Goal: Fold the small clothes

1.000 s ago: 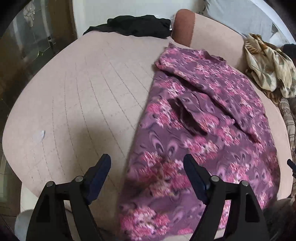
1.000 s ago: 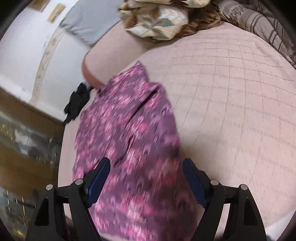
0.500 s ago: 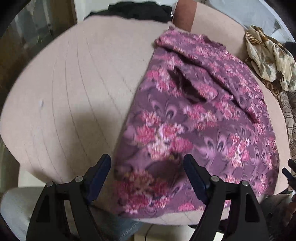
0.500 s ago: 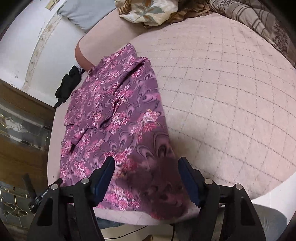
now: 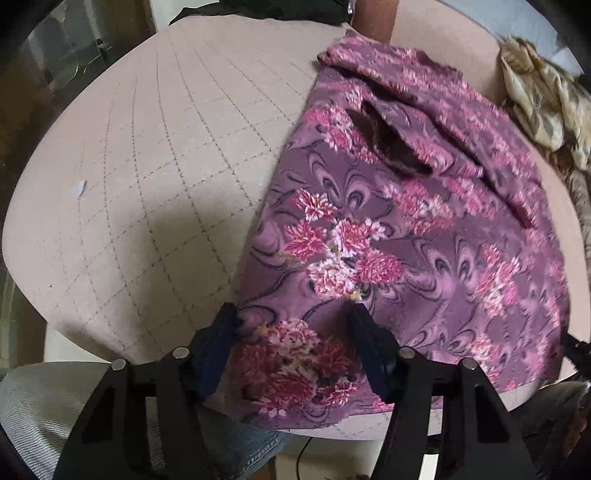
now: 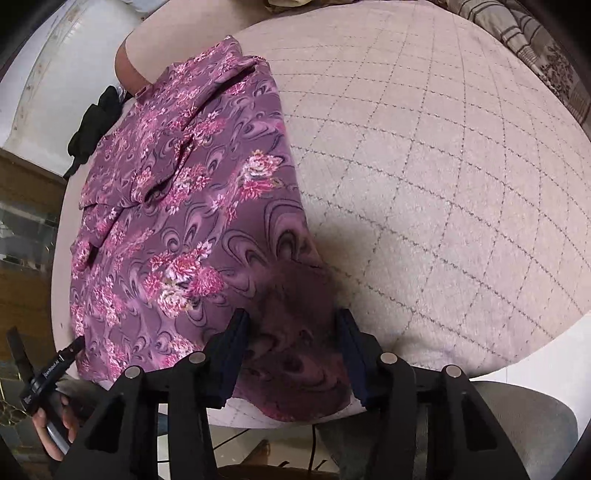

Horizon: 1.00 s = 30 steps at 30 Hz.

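Observation:
A purple garment with pink flowers (image 5: 388, 229) lies spread on a pale pink quilted cushion (image 5: 155, 177), its hem at the near edge. My left gripper (image 5: 291, 326) points down over the hem's left corner. Its jaws are closing with the cloth between the fingers (image 5: 218, 343), and the pads do not pinch it. In the right wrist view the garment (image 6: 192, 206) runs away to the left. My right gripper (image 6: 291, 326) stands over the hem's right corner, jaws closing, cloth between them but not squeezed. The left gripper's body (image 6: 51, 365) and a hand show at the lower left.
A black garment (image 5: 258, 11) lies at the cushion's far end. A beige patterned cloth (image 5: 543, 92) is bunched at the right, and a striped blanket (image 6: 535, 44) lies beyond it. A small white scrap (image 5: 79, 188) rests on the left. A jeans-clad leg (image 5: 251, 450) is under the near edge.
Both grippers have come down toward the near hem, and each pair of jaws has narrowed around a corner of the garment. The cloth itself has not shifted.

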Motion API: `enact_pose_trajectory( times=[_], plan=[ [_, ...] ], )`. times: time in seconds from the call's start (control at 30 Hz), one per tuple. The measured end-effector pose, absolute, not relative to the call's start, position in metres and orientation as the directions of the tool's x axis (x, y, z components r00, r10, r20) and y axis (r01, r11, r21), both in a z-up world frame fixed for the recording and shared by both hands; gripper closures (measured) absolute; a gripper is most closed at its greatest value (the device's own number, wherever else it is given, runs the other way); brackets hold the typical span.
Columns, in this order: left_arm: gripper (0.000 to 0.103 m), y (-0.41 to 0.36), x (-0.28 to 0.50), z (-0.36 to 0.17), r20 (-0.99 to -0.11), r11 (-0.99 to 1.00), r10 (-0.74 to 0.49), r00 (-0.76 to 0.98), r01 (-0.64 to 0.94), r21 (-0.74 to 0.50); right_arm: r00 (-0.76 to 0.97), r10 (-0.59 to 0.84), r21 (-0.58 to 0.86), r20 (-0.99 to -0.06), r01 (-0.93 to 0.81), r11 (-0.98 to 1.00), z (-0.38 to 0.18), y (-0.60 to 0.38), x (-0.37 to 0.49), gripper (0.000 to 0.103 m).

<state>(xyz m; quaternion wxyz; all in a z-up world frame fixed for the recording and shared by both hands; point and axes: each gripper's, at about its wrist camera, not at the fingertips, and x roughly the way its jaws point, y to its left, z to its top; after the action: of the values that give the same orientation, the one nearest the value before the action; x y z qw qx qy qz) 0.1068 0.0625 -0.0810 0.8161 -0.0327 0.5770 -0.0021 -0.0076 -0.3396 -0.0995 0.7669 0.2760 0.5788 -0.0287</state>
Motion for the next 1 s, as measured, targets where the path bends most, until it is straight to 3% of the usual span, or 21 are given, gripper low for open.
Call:
enact_pose_trajectory(
  times=[0.03, 0.07, 0.1, 0.13, 0.17, 0.33, 0.53, 0.63, 0.7, 0.77, 0.87, 0.93, 1.0],
  plan=[
    [0.041, 0.061, 0.107, -0.081, -0.942, 0.999, -0.031, 0.335, -0.026, -0.043, 0.318, 0.248, 0.358, -0.915, 0.357, 0.863, -0.099, -0.336, -0.006, 0.054],
    [0.042, 0.06, 0.106, -0.08, -0.94, 0.999, -0.024, 0.34, -0.024, -0.034, 0.31, 0.223, 0.33, -0.924, 0.354, 0.875, -0.099, -0.332, -0.005, 0.064],
    [0.052, 0.06, 0.106, -0.08, -0.939, 0.999, -0.025, 0.344, -0.024, -0.036, 0.309, 0.212, 0.319, -0.927, 0.353, 0.879, -0.098, -0.33, -0.005, 0.077],
    [0.063, 0.06, 0.105, -0.078, -0.935, 0.999, -0.022, 0.353, -0.025, -0.033, 0.315, 0.218, 0.327, -0.924, 0.354, 0.876, -0.097, -0.33, -0.005, 0.083],
    [0.095, 0.059, 0.104, -0.075, -0.931, 0.999, -0.016, 0.365, -0.022, -0.025, 0.326, 0.233, 0.347, -0.916, 0.352, 0.869, -0.094, -0.33, -0.007, 0.095],
    [0.097, 0.075, 0.086, -0.042, -0.893, 0.993, -0.086, 0.442, -0.034, -0.113, 0.367, 0.191, 0.324, -0.91, 0.344, 0.881, -0.068, -0.33, -0.024, 0.098],
    [0.097, 0.084, 0.1, -0.062, -0.94, 0.996, -0.031, 0.34, -0.071, -0.059, 0.282, 0.188, 0.294, -0.941, 0.405, 0.866, -0.083, -0.345, -0.023, 0.098],
    [0.087, 0.08, 0.108, -0.075, -0.956, 0.997, 0.018, 0.294, -0.083, -0.007, 0.214, 0.165, 0.242, -0.963, 0.411, 0.879, -0.095, -0.342, -0.011, 0.097],
    [0.071, 0.082, 0.104, -0.067, -0.942, 0.996, 0.052, 0.33, -0.09, 0.023, 0.232, 0.147, 0.231, -0.962, 0.393, 0.89, -0.09, -0.341, -0.01, 0.093],
    [0.07, 0.086, 0.1, -0.059, -0.934, 0.994, 0.053, 0.354, -0.104, 0.018, 0.296, 0.14, 0.25, -0.945, 0.377, 0.892, -0.077, -0.341, -0.014, 0.087],
    [0.07, 0.092, 0.091, -0.042, -0.911, 0.993, 0.007, 0.412, -0.108, -0.041, 0.408, 0.172, 0.321, -0.897, 0.332, 0.887, -0.053, -0.342, -0.021, 0.046],
    [0.063, 0.091, 0.083, -0.022, -0.87, 0.993, -0.02, 0.492, -0.09, -0.073, 0.498, 0.181, 0.363, -0.848, 0.295, 0.884, -0.031, -0.341, -0.025, 0.038],
    [0.045, 0.083, 0.08, -0.009, -0.844, 0.995, -0.019, 0.536, -0.071, -0.068, 0.549, 0.215, 0.412, -0.808, 0.265, 0.872, -0.018, -0.339, -0.023, 0.033]
  ],
)
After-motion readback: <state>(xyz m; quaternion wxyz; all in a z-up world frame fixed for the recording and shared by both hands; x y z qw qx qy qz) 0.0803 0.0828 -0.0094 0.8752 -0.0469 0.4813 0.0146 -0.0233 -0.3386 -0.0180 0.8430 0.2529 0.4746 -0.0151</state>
